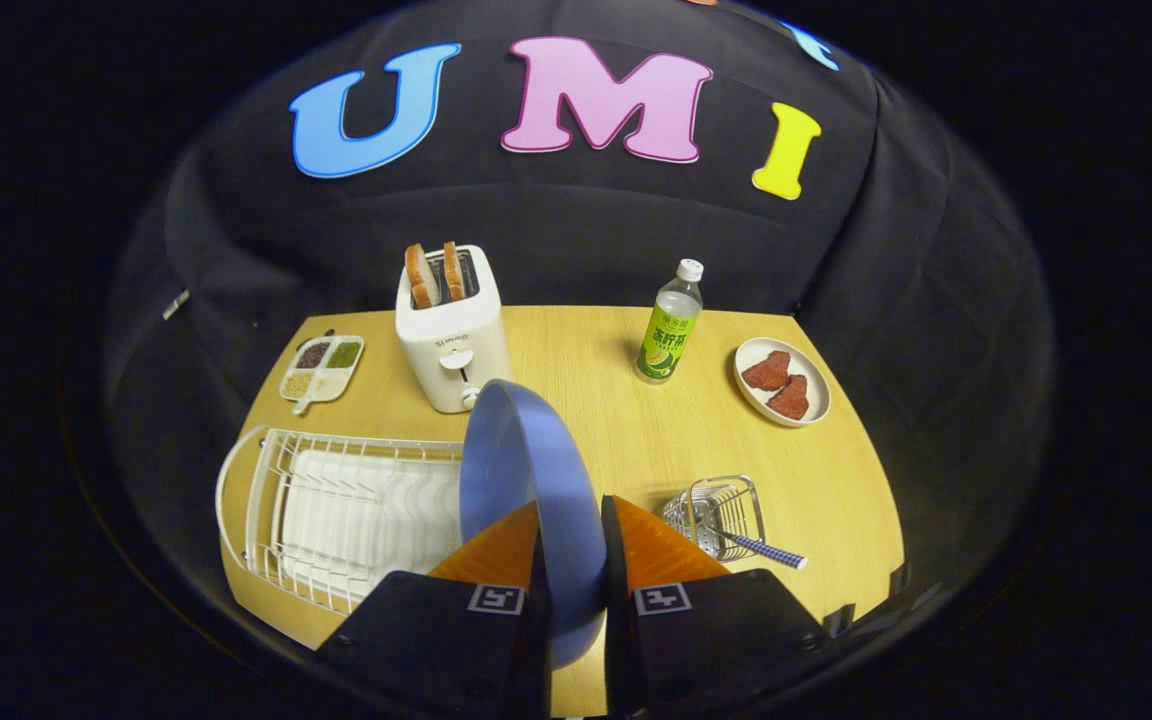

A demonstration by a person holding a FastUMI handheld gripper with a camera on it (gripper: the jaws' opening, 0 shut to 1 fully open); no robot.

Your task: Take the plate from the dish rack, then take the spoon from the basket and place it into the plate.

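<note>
Item: handheld two-finger gripper (pixel 571 505), seen from its own camera.
- Fingers (pixel 506 550): two wedge-shaped pieces, each tapering to a narrow tip and showing a fine ribbed texture on its sloping face. Both are pressing on the rim of the blue plate (pixel 516 450) standing on edge between them.
- Finger mounts (pixel 416 630): two black, blocky carriers with angled, chamfered outer faces, sitting behind the wedges.
- Markings: each mount is carrying one small square fiducial marker (pixel 496 598), white-bordered with a black block pattern, placed near its inner front corner.
- Fasteners: small round recesses are showing low on the mounts; too dark to identify.
</note>
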